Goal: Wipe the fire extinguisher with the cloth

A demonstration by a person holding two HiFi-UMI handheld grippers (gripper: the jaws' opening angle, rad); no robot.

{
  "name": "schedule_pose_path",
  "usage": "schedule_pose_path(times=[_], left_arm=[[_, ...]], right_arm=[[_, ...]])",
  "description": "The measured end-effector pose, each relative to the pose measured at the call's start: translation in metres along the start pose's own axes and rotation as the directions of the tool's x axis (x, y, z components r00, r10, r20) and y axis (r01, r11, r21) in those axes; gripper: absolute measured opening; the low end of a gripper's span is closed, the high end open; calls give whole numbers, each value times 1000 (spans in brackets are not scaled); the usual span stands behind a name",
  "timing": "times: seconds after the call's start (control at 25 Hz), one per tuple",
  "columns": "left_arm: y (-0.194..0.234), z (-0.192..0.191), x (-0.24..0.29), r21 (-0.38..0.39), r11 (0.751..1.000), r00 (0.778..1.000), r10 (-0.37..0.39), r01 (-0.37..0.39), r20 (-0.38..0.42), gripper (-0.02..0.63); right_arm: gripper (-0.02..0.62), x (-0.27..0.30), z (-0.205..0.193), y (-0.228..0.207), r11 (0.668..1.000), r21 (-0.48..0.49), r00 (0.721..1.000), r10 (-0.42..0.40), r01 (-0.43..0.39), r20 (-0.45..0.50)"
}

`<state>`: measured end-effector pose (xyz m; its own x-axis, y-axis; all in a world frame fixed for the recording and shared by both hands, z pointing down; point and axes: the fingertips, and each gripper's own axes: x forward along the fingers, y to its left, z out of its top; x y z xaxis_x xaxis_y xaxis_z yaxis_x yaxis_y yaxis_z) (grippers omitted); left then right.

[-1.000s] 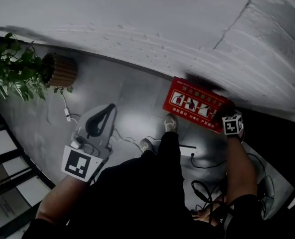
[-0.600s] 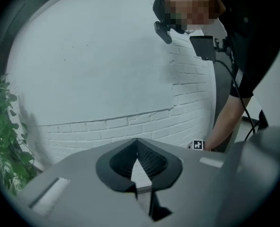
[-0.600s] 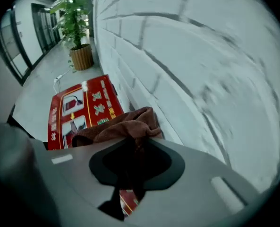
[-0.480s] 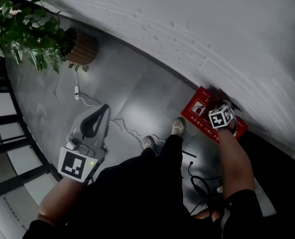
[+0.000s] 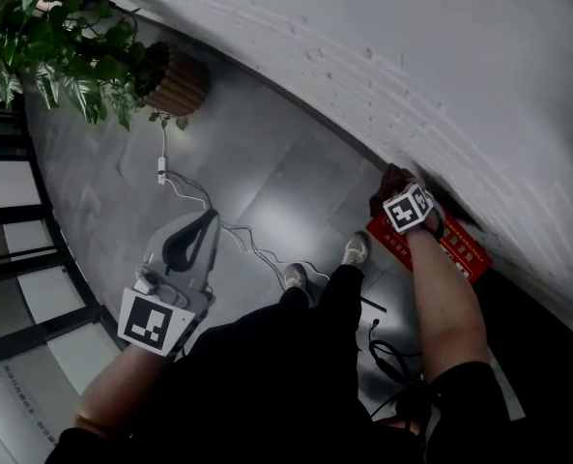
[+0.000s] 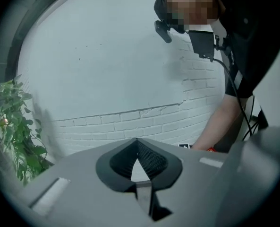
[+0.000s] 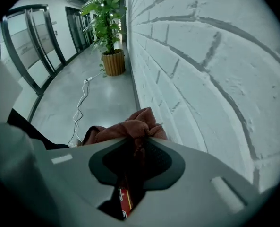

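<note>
Task item: the fire extinguisher cannot be made out as such in any view. A red box (image 5: 465,254) with printed panels lies on the floor (image 5: 267,182) at the foot of the white brick wall (image 5: 441,56) and is judged to house it.
Right hand-held gripper (image 5: 395,184): points steeply down and pinches the cloth (image 7: 136,124). The jaws have just been opening slightly, with the cloth bunched between them and gripped.
Left hand-held gripper (image 5: 209,218): jaws pressed together with nothing between them, aimed at bare wall.
Cloth: reddish-brown, bulging past the right jaw tips, just beside the wall.
Key relation: the red box lies beneath the right hand-held gripper's tips. A strip of red shows through the gap under its jaws.
Long axis: the box runs along the wall foot.
Nearer hand: the right, near the box. The left is well apart, on the far side of the person's legs.
Judgement: wiping not yet begun. The next move calls for lowering the cloth onto the red surface.
Risk: a light pinch may shed the cloth on contact.
</note>
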<state>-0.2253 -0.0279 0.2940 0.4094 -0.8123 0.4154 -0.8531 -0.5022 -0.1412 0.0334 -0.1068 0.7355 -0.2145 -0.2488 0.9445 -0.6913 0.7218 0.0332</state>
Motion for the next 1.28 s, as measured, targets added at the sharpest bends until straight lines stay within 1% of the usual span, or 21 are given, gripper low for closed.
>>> schedule_pose_path(times=[0.08, 0.16, 0.28, 0.36, 0.44, 0.56, 0.68, 0.76, 0.84, 0.96, 1.04, 1.08, 1.16, 1.28], left_arm=[[-5, 4, 7, 4, 1000, 1000, -23, 23, 10, 0], [-12, 7, 14, 11, 999, 998, -52, 52, 19, 0], [-23, 10, 23, 16, 996, 995, -94, 93, 31, 0], [-31, 13, 31, 14, 992, 992, -123, 122, 42, 0], [-40, 17, 39, 13, 988, 986, -157, 157, 57, 0], [-55, 24, 50, 28, 976, 973, -215, 214, 80, 0], [-71, 26, 58, 47, 963, 959, -268, 265, 90, 0], [-76, 24, 62, 44, 956, 953, -291, 289, 86, 0], [-79, 22, 64, 37, 952, 948, -307, 305, 82, 0], [-75, 21, 61, 31, 953, 950, -303, 301, 82, 0], [-67, 19, 58, 29, 958, 955, -286, 285, 80, 0], [-63, 18, 56, 30, 960, 957, -278, 277, 78, 0], [-53, 16, 49, 32, 966, 963, -258, 256, 76, 0], [-29, 13, 36, 21, 981, 978, -194, 193, 73, 0]], right_arm=[[72, -6, -10, -9, 1000, 24, 1000, -8, 8, 16], [72, -16, -31, -23, 997, 66, 999, -45, 43, 26], [72, -36, -77, -42, 986, 143, 996, -89, 85, 26], [72, -52, -111, -53, 972, 207, 994, -113, 108, 14], [72, -67, -149, -62, 953, 268, 989, -144, 143, -17], [72, -89, -215, -67, 917, 345, 979, -176, 200, -101], [72, -109, -278, -60, 892, 383, 966, -180, 240, -186], [72, -121, -308, -55, 879, 397, 957, -186, 263, -222], [72, -128, -327, -53, 863, 419, 950, -191, 283, -247], [72, -130, -333, -54, 848, 427, 937, -203, 313, -285], [71, -124, -324, -53, 854, 407, 930, -208, 324, -304], [71, -119, -315, -51, 863, 393, 932, -208, 318, -297], [71, -108, -289, -44, 891, 346, 941, -207, 295, -269], [71, -86, -239, -36, 926, 275, 955, -203, 260, -217]])
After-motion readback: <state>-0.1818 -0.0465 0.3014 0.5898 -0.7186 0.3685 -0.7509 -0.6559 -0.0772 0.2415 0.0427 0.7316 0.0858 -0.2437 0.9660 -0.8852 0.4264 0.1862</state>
